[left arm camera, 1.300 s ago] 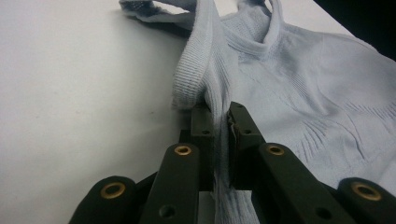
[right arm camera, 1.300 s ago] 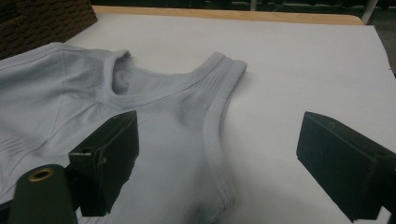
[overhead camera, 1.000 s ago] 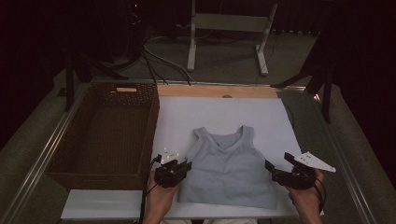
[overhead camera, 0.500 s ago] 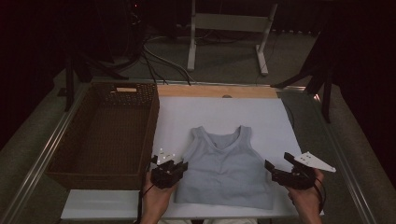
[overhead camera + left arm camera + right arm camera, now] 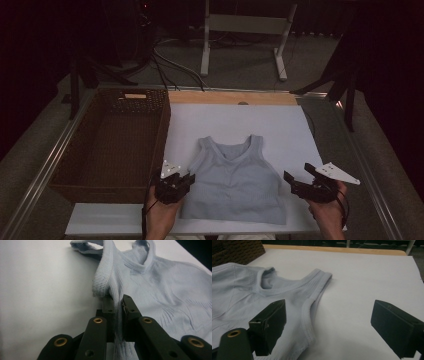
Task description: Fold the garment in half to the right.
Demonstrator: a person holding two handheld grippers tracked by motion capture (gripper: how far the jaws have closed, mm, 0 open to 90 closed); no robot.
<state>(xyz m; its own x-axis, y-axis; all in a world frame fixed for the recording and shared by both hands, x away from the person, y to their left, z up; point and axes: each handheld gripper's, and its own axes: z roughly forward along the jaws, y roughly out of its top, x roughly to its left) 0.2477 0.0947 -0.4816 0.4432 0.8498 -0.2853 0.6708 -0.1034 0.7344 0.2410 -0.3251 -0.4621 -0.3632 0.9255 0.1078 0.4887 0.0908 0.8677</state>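
The pale blue tank top lies flat, near centre of the white table. Its left edge has just lifted slightly: the left gripper is now clamped on it, so folding can begin. The right gripper hangs wide open, holding nothing, just right of the hem

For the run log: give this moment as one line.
left gripper: shut on top edge | right gripper: open, beside top's other side | top: flat on table | basket: left of top
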